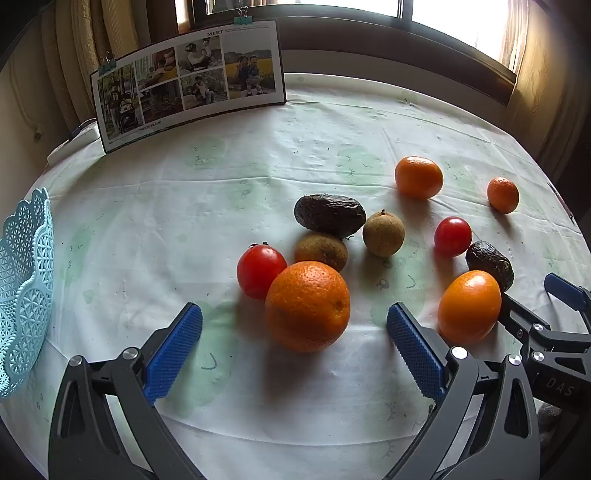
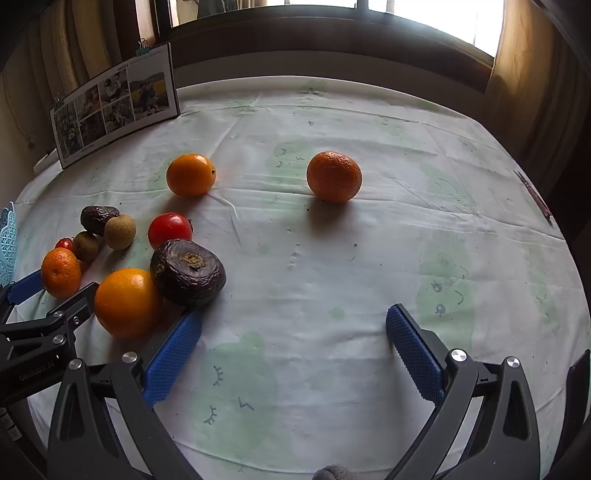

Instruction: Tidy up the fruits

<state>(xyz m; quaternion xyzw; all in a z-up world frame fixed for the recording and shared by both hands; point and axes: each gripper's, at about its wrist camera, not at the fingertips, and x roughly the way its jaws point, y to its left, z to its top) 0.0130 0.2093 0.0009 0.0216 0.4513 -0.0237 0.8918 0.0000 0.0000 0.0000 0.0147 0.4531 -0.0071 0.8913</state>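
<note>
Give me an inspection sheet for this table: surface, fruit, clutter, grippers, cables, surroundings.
Surface: round table under a pale, creased cloth with faint green prints.
Fruit: all loose on the cloth; five oranges, nearest the big orange; two tomatoes, one at; two dark wrinkled fruits, one at; two brown fruits, one at.
Basket: blue basket at the left edge, contents not visible.
Clutter: photo board standing at the back.
Grippers: left gripper open before the big orange; right gripper open, holding nothing.
Cables: nothing seen.
Surroundings: window, curtains.

Fruits (image 1: 307, 305) on table (image 1: 258, 155), basket (image 1: 24, 291) left
</note>
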